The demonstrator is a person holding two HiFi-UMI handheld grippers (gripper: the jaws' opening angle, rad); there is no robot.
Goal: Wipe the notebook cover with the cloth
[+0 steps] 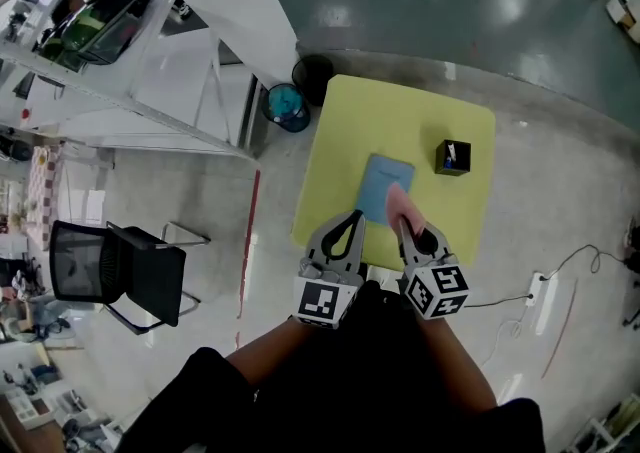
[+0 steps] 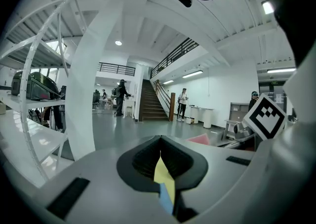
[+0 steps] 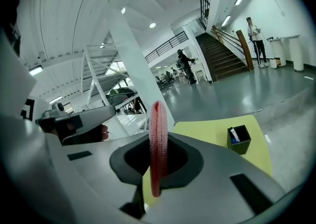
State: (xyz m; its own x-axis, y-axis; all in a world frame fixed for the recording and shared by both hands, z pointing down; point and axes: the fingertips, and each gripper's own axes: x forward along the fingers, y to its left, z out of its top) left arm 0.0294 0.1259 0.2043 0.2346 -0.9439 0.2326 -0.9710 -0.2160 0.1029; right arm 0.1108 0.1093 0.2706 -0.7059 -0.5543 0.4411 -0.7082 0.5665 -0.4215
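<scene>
The table (image 1: 400,116) is yellow and square and stands on a grey floor. The notebook (image 1: 376,179) has a blue cover and lies flat near the middle of the table, towards the person's edge. A black box (image 1: 453,157) stands on the table to the right of the notebook, apart from it.

Right gripper (image 1: 404,225): its fingers (image 3: 180,161) are closed on the cloth (image 1: 401,203), a pink knitted piece. In the right gripper view the cloth (image 3: 158,144) stands upright in the slot between the 2 fingers and reaches past their tips. In the head view the cloth overlaps the near right part of the notebook cover. It cannot be told whether the cloth touches the cover.

Left gripper (image 1: 355,214): its fingers (image 2: 143,158) meet at the tips, and no object sits between them. In the left gripper view, a strip of yellow table and a sliver of blue notebook (image 2: 165,197) show through the slot behind the tips. In the head view this gripper is over the near left edge of the table, just beside the notebook.

Other items: 1 black chair (image 1: 120,266) stands on the floor, well left of the table. 2 round bins, 1 blue (image 1: 288,106) and 1 black (image 1: 314,72), stand at the far left corner of the table.
</scene>
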